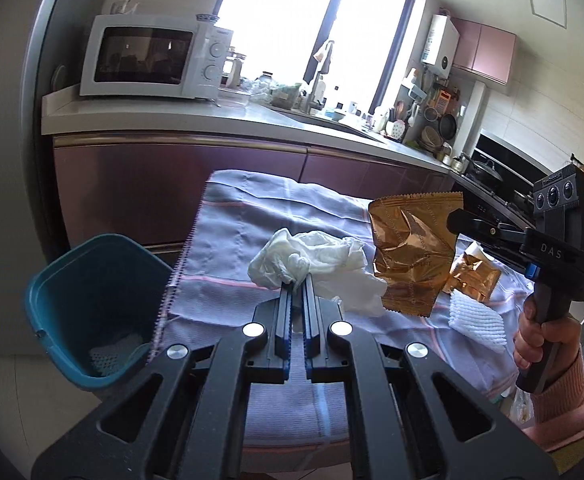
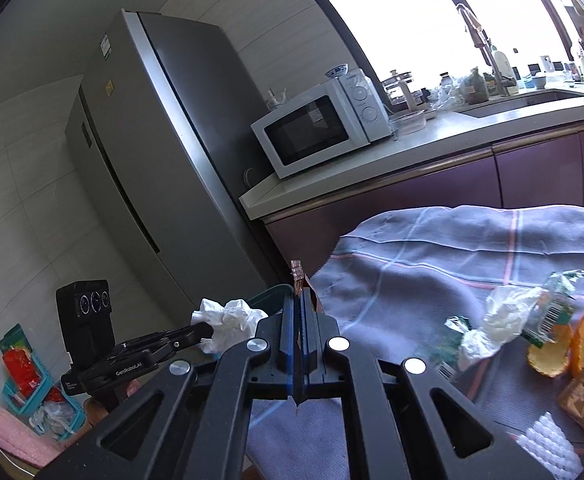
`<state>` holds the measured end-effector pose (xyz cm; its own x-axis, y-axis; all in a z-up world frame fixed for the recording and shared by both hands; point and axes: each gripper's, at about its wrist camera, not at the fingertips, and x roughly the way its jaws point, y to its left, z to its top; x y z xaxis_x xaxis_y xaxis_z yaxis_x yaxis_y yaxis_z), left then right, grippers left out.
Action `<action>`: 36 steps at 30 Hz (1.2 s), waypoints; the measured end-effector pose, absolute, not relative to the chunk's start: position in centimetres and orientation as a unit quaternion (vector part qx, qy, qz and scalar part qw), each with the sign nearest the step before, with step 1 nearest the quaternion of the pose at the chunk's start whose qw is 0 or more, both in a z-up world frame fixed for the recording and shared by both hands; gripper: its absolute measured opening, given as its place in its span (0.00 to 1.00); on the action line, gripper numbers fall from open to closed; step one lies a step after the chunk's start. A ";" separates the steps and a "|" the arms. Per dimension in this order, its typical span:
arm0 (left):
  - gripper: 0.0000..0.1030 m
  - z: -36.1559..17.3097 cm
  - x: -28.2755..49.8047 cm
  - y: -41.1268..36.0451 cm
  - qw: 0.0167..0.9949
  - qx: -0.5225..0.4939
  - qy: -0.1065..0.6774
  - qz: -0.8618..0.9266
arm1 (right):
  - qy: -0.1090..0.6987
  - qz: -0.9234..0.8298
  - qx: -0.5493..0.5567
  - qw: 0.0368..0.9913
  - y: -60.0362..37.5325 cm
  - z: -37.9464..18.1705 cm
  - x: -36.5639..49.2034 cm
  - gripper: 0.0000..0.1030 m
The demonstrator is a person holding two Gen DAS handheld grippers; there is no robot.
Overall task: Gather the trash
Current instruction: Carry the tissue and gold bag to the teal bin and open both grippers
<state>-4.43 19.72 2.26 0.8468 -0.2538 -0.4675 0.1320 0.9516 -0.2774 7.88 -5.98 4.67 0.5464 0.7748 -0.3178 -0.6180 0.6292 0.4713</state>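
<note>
Left wrist | left fingers [image 1: 297, 285] clench tissue [image 1: 304, 262] | right fingers [image 1: 454, 216] clench wrapper [image 1: 412, 248], bin [image 1: 92, 300] part-hidden

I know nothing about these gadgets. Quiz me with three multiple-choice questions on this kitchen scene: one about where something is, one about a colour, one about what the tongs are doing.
1. Where is the bin?
A. on the counter
B. on the floor beside the cloth-covered table
C. in the sink

2. What colour is the large wrapper?
A. golden brown
B. green
C. blue

3. What are the left tongs doing?
A. standing wide open
B. clamped on white crumpled tissue
C. gripping a spoon

Answers:
1 B, it stands low by the cloth's fringed edge.
2 A, the foil shines golden brown.
3 B, the tissue bunches out from the closed tips.
</note>
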 end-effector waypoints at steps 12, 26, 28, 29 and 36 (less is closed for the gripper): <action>0.05 2.6 -5.8 28.2 0.961 -0.130 0.246 0.007 | 0.277 0.472 0.139 0.825 3.0 5.3 11.7 0.02; 0.05 0.0 -4.7 33.8 0.949 -0.151 0.269 0.070 | 0.311 0.497 0.121 0.801 11.4 4.0 15.1 0.02; 0.05 -0.3 -4.4 34.1 0.947 -0.152 0.272 0.075 | 0.317 0.497 0.117 0.799 12.3 3.6 15.3 0.02; 0.05 -0.5 -4.3 34.3 0.947 -0.152 0.273 0.078 | 0.321 0.497 0.116 0.798 12.8 3.4 15.6 0.02; 0.05 -1.6 -3.0 34.9 0.942 -0.154 0.285 0.093 | 0.348 0.493 0.102 0.791 15.4 1.7 16.9 0.02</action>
